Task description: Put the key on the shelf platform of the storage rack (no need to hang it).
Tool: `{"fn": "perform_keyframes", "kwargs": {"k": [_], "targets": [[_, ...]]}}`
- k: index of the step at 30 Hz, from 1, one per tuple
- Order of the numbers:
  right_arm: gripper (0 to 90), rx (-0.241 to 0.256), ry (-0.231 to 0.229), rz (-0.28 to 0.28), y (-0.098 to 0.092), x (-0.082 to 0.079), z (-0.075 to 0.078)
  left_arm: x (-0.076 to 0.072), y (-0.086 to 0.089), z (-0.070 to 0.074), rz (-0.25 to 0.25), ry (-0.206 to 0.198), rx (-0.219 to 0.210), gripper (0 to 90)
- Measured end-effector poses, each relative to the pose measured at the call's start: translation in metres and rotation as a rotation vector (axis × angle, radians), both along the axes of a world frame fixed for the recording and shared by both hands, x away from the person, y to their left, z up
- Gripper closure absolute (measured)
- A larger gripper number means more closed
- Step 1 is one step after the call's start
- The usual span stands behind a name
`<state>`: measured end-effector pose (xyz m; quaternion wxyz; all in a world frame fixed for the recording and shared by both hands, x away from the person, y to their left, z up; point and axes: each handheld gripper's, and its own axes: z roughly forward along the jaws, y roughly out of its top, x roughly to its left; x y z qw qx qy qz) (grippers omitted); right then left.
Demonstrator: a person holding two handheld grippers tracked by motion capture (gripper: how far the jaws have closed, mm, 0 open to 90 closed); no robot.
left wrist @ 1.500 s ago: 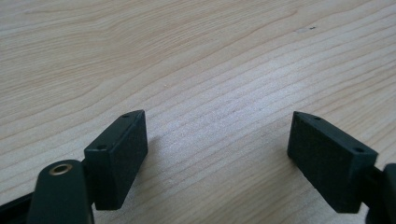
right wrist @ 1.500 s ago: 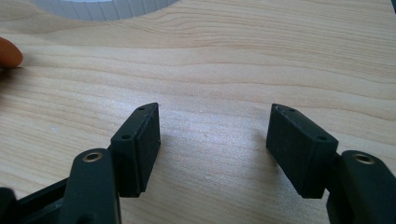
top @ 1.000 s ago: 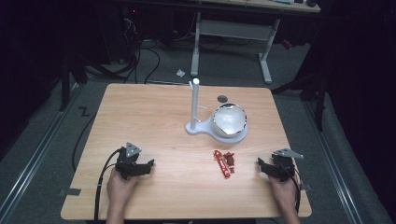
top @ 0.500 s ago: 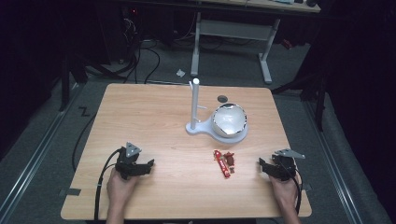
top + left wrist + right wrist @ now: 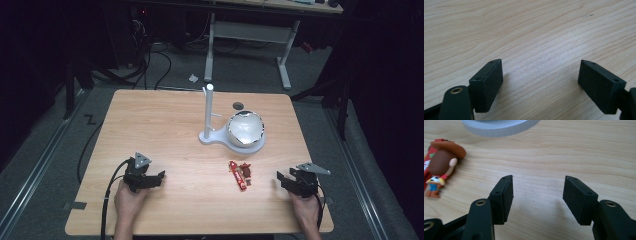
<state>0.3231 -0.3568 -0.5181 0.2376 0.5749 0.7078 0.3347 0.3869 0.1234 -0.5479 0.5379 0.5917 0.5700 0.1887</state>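
Left gripper sits spread and empty on the wooden table, unmoved over the last second. Between my hands the red toy lies untouched. Right gripper, spread too, has barely shifted; nothing started.

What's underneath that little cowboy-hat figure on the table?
The small figure lies partly on a flat red packet, which rests on the wooden table. The part of the packet beneath the figure is covered.

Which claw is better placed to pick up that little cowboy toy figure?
Probably the right claw: the toy figure lies just beyond its open jaws, by the red wrapper. The left claw sits farther away.
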Motion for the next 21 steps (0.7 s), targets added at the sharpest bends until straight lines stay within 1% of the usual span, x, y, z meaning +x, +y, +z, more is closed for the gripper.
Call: {"fn": "perform_keyframes", "kwargs": {"k": [3,10,11,12,16,19,21], "targets": [[41.7,0.007,-0.007,0.021,0.005,-0.003,0.001,0.0,0.0,0.0,0.0,0.001,0.002,20.3],[41.5,0.015,0.002,0.085,0.024,-0.008,0.003,0.0,0.0,0.0,0.0,0.001,0.001,20.3],[41.3,0.015,0.005,0.104,0.031,-0.009,0.003,0.0,0.0,0.0,0.0,0.001,0.002,20.3],[41.3,0.015,0.005,0.104,0.031,-0.009,0.003,0.0,0.0,0.0,0.0,0.0,0.001,20.3],[40.5,0.009,0.003,0.144,0.042,-0.009,0.007,0.0,0.0,0.0,0.0,0.001,0.002,20.3],[39.9,-0.008,0.004,0.179,0.051,-0.008,0.009,0.0,0.0,0.0,0.0,0.0,0.0,20.3],[39.4,-0.006,0.008,0.196,0.056,-0.007,0.011,0.0,0.0,0.0,0.0,0.0,0.0,20.3]]}}
